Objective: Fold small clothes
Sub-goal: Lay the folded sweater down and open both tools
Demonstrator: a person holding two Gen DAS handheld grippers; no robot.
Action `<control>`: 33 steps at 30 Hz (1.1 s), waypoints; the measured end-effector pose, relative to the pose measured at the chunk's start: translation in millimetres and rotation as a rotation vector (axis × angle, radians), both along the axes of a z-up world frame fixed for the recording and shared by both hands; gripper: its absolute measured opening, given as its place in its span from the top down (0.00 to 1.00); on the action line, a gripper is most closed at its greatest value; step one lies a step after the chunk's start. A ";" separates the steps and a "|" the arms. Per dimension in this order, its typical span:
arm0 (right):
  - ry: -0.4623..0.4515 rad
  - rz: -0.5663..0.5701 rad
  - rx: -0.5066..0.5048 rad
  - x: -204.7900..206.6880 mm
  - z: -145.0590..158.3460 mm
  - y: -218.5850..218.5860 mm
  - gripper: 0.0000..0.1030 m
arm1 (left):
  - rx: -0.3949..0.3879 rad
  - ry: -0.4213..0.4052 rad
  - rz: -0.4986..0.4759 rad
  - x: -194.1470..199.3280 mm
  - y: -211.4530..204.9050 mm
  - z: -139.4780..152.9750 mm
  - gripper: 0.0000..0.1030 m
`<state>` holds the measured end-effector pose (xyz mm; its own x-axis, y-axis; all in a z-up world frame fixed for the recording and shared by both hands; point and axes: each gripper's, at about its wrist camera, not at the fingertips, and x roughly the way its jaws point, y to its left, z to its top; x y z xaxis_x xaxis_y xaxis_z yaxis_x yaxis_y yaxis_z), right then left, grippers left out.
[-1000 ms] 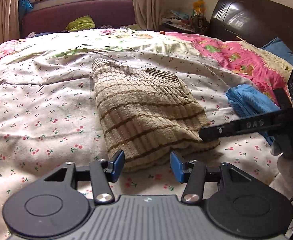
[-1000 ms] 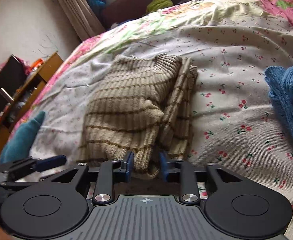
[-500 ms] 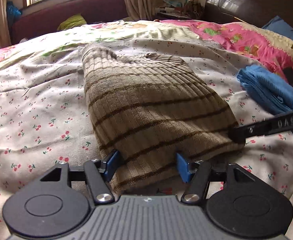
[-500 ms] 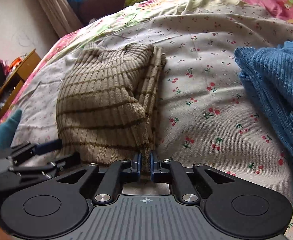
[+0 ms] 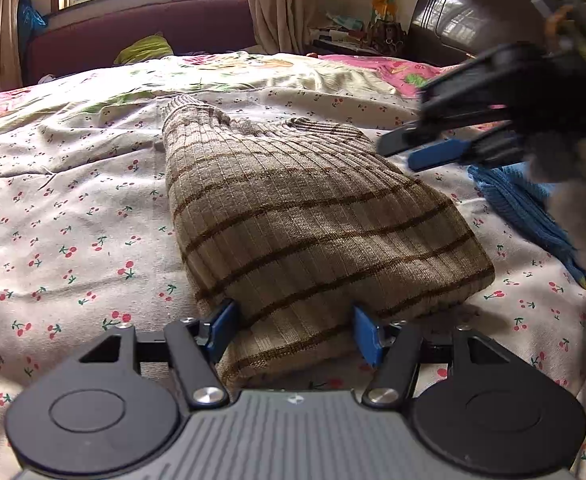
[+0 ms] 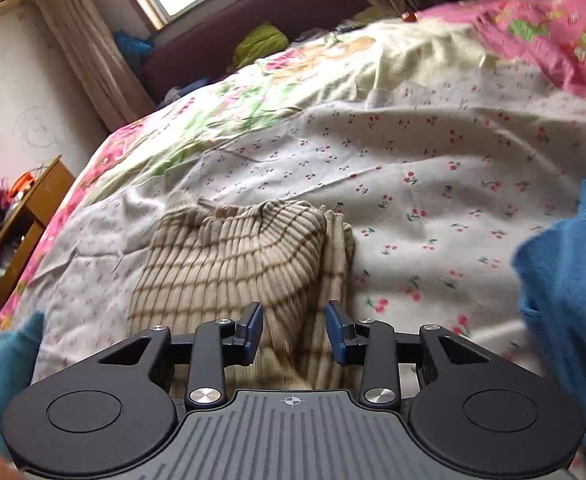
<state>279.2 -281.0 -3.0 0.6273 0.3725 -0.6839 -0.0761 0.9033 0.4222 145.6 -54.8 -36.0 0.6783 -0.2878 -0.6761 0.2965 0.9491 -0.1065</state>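
Ribbed beige knit with thin brown stripes, the small sweater (image 5: 305, 216) lay folded into a thick bundle on the cherry-print bedsheet (image 5: 73, 240), near the middle of the bed. We had the left gripper (image 5: 293, 330) low at the bundle's near edge, its blue jaws spread wide to either side of the knit; whether the pads pressed the fabric, we could not tell. Our right gripper (image 6: 295, 330) was above the same bundle with its jaws opening, nothing pinched between them, the sweater only showing through the gap below. A blue knitted garment (image 6: 565, 288) waited on the sheet off to the right. To finish this fold well, we judged it best to release cleanly without dragging the top layer, keep the left side steady so the bundle stayed square, and press the edges flat before reaching for the blue piece.
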 end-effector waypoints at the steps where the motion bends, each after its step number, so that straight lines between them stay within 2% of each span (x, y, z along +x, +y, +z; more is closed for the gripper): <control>1: 0.021 -0.009 0.026 11.5 -7.4 2.3 0.66 | -0.005 -0.001 0.001 0.0 0.8 -0.3 0.31; 3: 0.053 -0.011 0.066 24.6 -17.9 6.7 0.66 | -0.013 -0.003 0.003 -0.2 1.5 -0.5 0.31; 5: 0.053 -0.005 0.069 27.9 -18.1 11.5 0.75 | -0.024 -0.008 0.007 -0.7 2.3 0.3 0.31; 6: 0.044 0.002 0.071 27.4 -14.5 13.3 0.83 | -0.034 -0.012 0.010 -1.4 3.2 1.1 0.31; 9: -0.004 0.011 0.046 27.6 -1.8 12.8 0.89 | -0.075 -0.031 0.025 -2.2 6.5 4.2 0.32; 11: -0.044 0.001 0.059 31.9 6.7 9.7 0.89 | -0.094 -0.041 0.031 -0.7 7.1 6.0 0.32; 13: -0.041 -0.014 0.110 40.1 5.6 4.3 0.89 | -0.069 -0.036 0.023 1.6 3.1 3.8 0.32; 16: 0.047 0.000 -0.009 46.8 -23.3 14.5 0.87 | -0.033 -0.026 0.009 0.7 -2.0 -1.2 0.32; 17: 0.058 0.002 -0.006 43.7 -31.7 13.6 0.86 | -0.027 -0.027 0.002 -0.3 -2.5 -0.7 0.32; 20: 0.041 -0.035 0.077 33.6 -26.5 -1.1 0.82 | -0.039 -0.021 0.000 -2.4 1.0 0.8 0.32; 22: 0.012 -0.044 0.069 23.7 -15.8 -7.3 0.81 | -0.052 -0.018 0.005 -2.7 3.2 3.2 0.32; 25: -0.042 -0.006 0.004 7.5 0.9 -4.8 0.81 | -0.083 -0.022 0.014 -3.8 7.8 9.8 0.32; 28: -0.110 0.002 -0.033 1.0 11.2 3.6 0.81 | -0.075 -0.053 0.032 -5.0 9.5 17.6 0.32; 31: -0.170 0.039 -0.003 0.0 15.9 16.0 0.81 | -0.061 -0.086 0.061 -2.9 12.0 27.5 0.32; 33: -0.171 0.097 0.013 3.0 10.6 29.8 0.81 | -0.053 -0.092 0.078 4.1 12.5 31.0 0.32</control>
